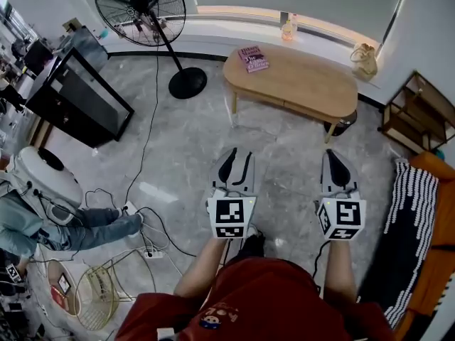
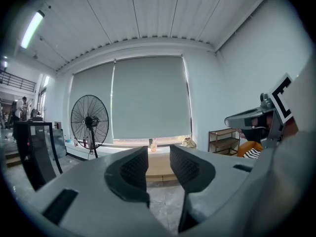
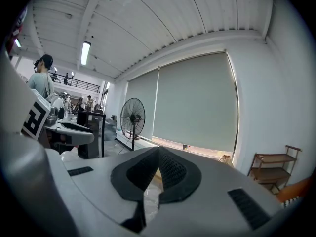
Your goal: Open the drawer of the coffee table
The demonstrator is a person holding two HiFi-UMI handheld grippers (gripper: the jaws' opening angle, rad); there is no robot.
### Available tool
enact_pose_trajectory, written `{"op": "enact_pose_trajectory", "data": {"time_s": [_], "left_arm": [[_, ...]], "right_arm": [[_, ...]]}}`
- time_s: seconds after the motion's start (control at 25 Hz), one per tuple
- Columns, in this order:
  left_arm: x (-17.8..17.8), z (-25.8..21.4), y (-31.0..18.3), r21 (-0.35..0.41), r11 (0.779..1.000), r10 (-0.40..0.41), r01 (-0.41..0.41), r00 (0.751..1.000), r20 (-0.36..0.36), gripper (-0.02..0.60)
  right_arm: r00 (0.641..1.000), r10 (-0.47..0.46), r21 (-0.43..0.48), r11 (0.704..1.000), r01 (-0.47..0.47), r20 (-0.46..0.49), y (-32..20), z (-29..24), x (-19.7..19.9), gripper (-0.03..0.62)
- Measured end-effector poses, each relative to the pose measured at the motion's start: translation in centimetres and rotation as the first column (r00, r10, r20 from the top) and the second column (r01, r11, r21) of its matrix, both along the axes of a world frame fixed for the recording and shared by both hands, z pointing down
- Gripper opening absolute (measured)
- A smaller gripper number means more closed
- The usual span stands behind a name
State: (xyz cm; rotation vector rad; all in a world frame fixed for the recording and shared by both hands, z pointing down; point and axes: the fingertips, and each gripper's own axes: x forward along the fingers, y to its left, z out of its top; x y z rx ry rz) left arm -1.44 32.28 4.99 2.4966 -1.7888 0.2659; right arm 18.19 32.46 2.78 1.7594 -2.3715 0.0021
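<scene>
The oval wooden coffee table (image 1: 298, 84) stands ahead of me near the window; its pale top also shows between the left jaws (image 2: 158, 168). I cannot make out a drawer front on its near side from here. My left gripper (image 1: 236, 155) is held out over the floor, well short of the table, and in its own view (image 2: 159, 157) the jaws stand apart with nothing between them. My right gripper (image 1: 334, 156) is level beside it, equally far from the table; its jaws (image 3: 158, 153) meet at the tips and hold nothing.
A pink book (image 1: 254, 58) lies on the table's left end. A pedestal fan (image 1: 142, 9) stands left of it, a bottle (image 1: 288, 28) and a bag (image 1: 364, 61) on the sill behind. A wooden shelf (image 1: 416, 112) and striped cushion (image 1: 412, 226) are right; cables (image 1: 146, 222) and a seated person (image 1: 43, 226) left.
</scene>
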Motion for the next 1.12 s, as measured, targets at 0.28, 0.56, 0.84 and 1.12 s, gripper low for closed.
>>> {"op": "enact_pose_trajectory", "data": {"time_s": [0.28, 0.56, 0.84, 1.12], "left_arm": [[-3.5, 0.8, -6.0, -0.014, 1.0, 0.014, -0.014, 1.0, 0.003, 0.173], [-6.4, 0.8, -9.8, -0.002, 1.0, 0.019, -0.019, 1.0, 0.006, 0.222], [-7.4, 1.1, -12.3, -0.003, 1.0, 0.009, -0.009, 1.0, 0.012, 0.222], [-6.4, 2.0, -15.7, -0.013, 1.0, -0.006, 0.006, 1.0, 0.018, 0.222]], "right_arm": [[1.0, 0.01, -0.017, 1.0, -0.01, -0.013, -5.6, 0.7, -3.7, -0.003], [1.0, 0.02, -0.017, 1.0, -0.021, -0.012, -9.2, 0.7, -6.4, -0.003], [0.999, 0.038, -0.019, 0.999, -0.039, -0.019, -11.3, 1.0, -6.4, -0.003], [0.999, 0.033, -0.025, 0.999, -0.033, -0.005, -15.0, 2.1, -5.0, -0.003]]}}
